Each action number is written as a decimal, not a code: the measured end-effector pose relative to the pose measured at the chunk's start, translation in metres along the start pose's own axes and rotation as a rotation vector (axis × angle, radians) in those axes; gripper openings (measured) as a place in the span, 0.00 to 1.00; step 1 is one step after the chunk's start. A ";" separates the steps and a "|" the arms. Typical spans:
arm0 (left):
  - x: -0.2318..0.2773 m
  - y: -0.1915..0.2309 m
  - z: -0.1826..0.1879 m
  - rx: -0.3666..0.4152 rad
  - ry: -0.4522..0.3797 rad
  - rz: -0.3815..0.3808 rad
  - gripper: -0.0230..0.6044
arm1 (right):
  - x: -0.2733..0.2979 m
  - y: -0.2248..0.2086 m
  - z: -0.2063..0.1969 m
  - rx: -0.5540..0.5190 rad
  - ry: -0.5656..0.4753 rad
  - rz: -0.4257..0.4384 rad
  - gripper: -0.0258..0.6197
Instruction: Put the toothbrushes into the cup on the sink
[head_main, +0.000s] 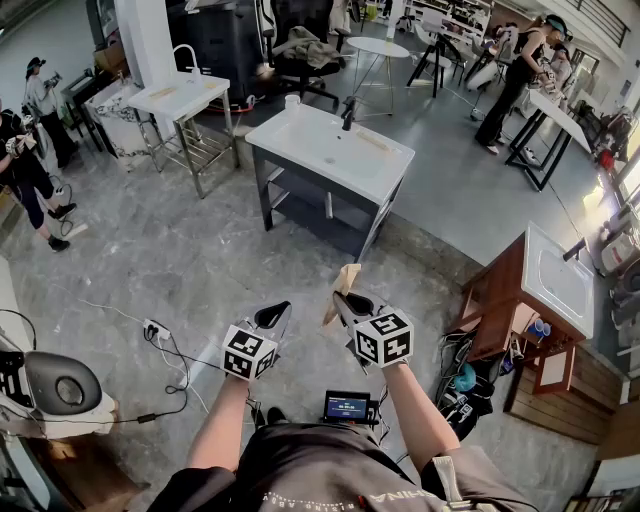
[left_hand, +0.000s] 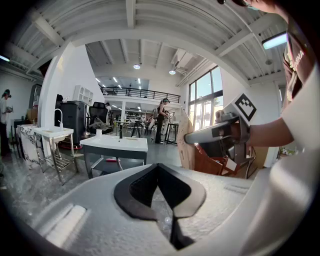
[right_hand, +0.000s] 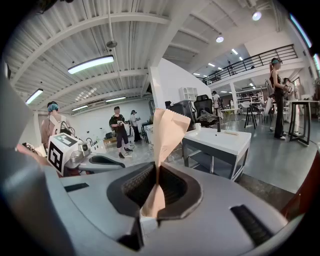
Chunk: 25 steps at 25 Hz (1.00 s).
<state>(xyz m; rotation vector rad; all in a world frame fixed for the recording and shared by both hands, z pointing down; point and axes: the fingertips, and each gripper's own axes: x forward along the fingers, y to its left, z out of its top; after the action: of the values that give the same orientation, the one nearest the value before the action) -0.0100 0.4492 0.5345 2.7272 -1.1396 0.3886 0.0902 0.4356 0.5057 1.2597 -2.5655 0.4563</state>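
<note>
Workshop floor (head_main: 180, 270) lies between here and the far sink (head_main: 385, 158) w/ cup (head_main: 292, 101). Right tongs (right_hand: 156, 167) clamp a tan packet (right_hand: 170, 132), prob. a toothbrush; left tongs (left_hand: 157, 167) are together, empty. Approach, keep packet upright, aim over cup.

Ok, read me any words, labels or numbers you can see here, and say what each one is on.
"HINA": white print on the person's dark shirt; any letters before it are lost in the folds.
The small screen at the person's waist: lit, too small to read.
The marker cubes on the left gripper and right gripper: square patterns, no letters.
The paper packet in the right gripper: no print visible.
</note>
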 end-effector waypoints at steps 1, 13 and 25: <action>-0.001 -0.001 0.000 -0.001 0.000 -0.001 0.05 | -0.001 0.001 -0.001 0.001 0.001 -0.001 0.09; -0.002 -0.014 0.007 -0.014 -0.030 -0.041 0.05 | -0.010 -0.002 -0.005 0.030 -0.003 -0.010 0.09; 0.004 -0.009 0.010 -0.008 -0.023 -0.022 0.05 | -0.005 -0.010 -0.002 0.032 0.000 -0.006 0.09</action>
<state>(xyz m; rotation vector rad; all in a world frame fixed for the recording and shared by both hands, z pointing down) 0.0011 0.4506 0.5257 2.7410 -1.1137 0.3502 0.1013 0.4340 0.5079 1.2783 -2.5634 0.4977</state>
